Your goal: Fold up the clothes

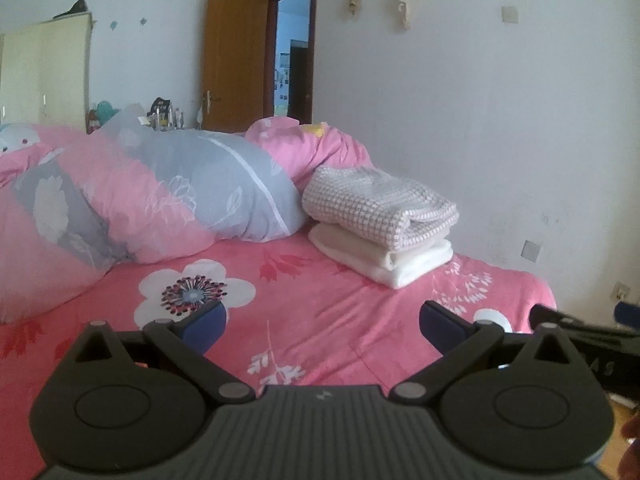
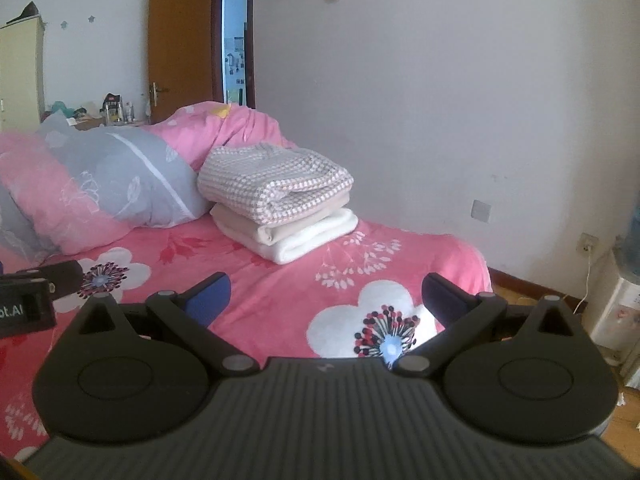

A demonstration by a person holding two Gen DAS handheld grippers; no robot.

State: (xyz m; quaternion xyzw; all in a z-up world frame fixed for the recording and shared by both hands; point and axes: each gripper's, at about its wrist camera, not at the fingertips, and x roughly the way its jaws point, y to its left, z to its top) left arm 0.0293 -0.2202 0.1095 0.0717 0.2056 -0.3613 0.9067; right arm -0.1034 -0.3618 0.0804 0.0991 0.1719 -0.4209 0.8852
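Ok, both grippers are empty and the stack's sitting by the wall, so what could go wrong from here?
1. The checked folded garment overhangs the white folded garment beneath; a nudge could slide it off or undo its fold.
2. The stack sits near the bed's corner, so a push may tip it floorward.
3. The left gripper and right gripper, both open, hover close together and could collide.

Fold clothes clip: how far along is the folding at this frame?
Looks done or nearly so: a checked garment lies folded on top of folded white cloth on the pink bedsheet. In hand: nothing; the left gripper and right gripper are both open and empty. No unfolded clothing shows.
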